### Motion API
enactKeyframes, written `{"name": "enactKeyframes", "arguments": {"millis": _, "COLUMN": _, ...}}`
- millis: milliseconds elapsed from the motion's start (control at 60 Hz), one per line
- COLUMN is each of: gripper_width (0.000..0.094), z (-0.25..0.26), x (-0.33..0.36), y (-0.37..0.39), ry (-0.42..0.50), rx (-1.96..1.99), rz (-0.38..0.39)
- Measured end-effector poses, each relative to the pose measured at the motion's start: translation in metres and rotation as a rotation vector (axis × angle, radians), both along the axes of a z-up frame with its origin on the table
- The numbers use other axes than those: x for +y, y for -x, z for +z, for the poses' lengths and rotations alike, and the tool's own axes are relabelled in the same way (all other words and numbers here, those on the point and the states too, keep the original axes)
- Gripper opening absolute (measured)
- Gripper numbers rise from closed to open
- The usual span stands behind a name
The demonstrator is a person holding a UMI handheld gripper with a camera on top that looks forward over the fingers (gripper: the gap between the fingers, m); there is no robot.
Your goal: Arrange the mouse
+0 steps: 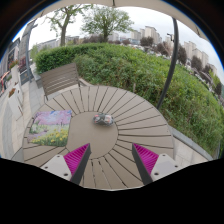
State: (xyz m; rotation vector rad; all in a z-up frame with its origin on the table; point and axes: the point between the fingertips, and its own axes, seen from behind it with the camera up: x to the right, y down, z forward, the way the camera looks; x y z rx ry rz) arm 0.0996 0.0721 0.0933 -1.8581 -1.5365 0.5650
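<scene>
A small grey mouse (104, 119) lies on a round slatted wooden table (130, 110), well beyond my fingers and about midway between them. A mouse mat with a coloured landscape picture (50, 128) lies on the table to the left of the mouse, beyond the left finger. My gripper (112, 158) is open and empty, its magenta pads (77, 156) wide apart above the table's near part.
A wooden bench (62, 77) stands beyond the table to the left. A green hedge (150, 70) curves behind and to the right. Trees and buildings stand far off. The paved ground lies left of the table.
</scene>
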Motion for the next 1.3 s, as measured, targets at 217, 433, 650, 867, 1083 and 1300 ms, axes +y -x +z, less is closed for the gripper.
{"name": "enactKeyframes", "arguments": {"millis": 217, "gripper_width": 0.0853, "z": -0.032, "x": 0.025, "y": 0.059, "ry": 0.022, "rx": 0.091, "rz": 0.037}}
{"name": "enactKeyframes", "arguments": {"millis": 433, "gripper_width": 0.0851, "z": -0.074, "x": 0.032, "y": 0.116, "ry": 0.042, "rx": 0.097, "rz": 0.099}}
{"name": "enactKeyframes", "arguments": {"millis": 650, "gripper_width": 0.0858, "z": -0.103, "x": 0.039, "y": 0.163, "ry": 0.054, "rx": 0.082, "rz": 0.128}}
{"name": "enactKeyframes", "arguments": {"millis": 867, "gripper_width": 0.0855, "z": -0.105, "x": 0.051, "y": 0.202, "ry": 0.071, "rx": 0.096, "rz": 0.115}}
{"name": "enactKeyframes", "arguments": {"millis": 1083, "gripper_width": 0.0856, "z": -0.108, "x": 0.072, "y": 0.228, "ry": 0.069, "rx": 0.087, "rz": 0.056}}
{"name": "enactKeyframes", "arguments": {"millis": 1300, "gripper_width": 0.0856, "z": -0.115, "x": 0.076, "y": 0.236, "ry": 0.055, "rx": 0.071, "rz": 0.036}}
